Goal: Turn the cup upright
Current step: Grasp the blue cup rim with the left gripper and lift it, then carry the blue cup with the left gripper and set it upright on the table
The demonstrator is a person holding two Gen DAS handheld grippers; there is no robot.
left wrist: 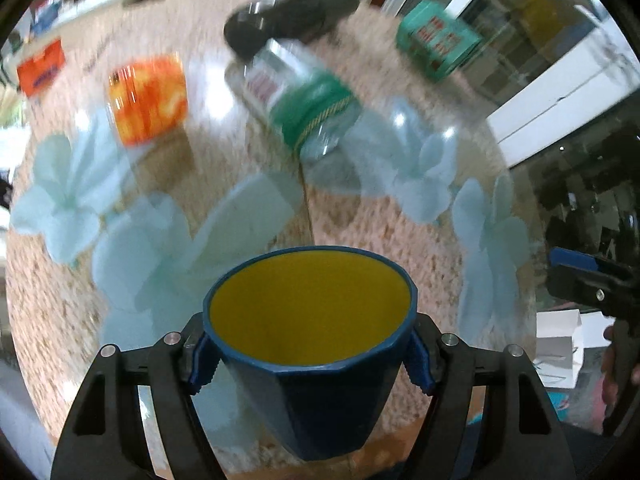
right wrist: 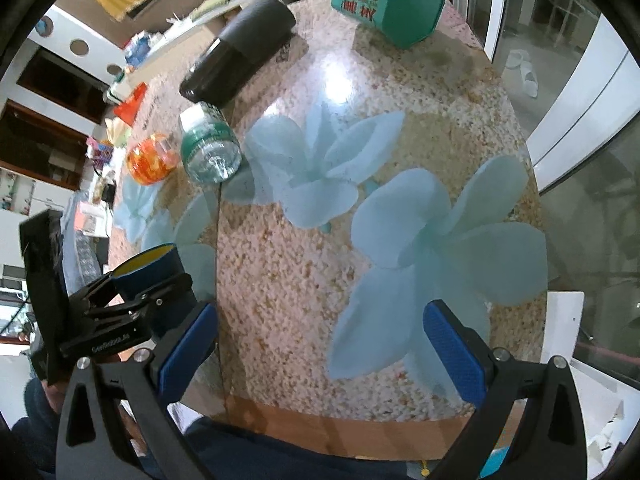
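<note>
left gripper [left wrist: 308,354]: blue pads clamped on both sides of the cup, just under the rim
cup [left wrist: 310,312]: blue faceted outside, yellow inside, mouth facing up and away, held above the table [left wrist: 360,240] near its front edge, looks empty
cup handling: probably light stiff plastic, smooth tapered walls so could slip downward; best hold is high under the rim lip, as now
orange jar [left wrist: 148,100]: far left, blurred
clear bottle [left wrist: 300,96]: lying on its side mid table, green label
black cylinder [right wrist: 236,56]: lying behind bottle
green box [right wrist: 386,0]: far back right
right gripper [right wrist: 320,348]: fingers spread wide, nothing between them, hovering over table edge, well apart from cup
</note>
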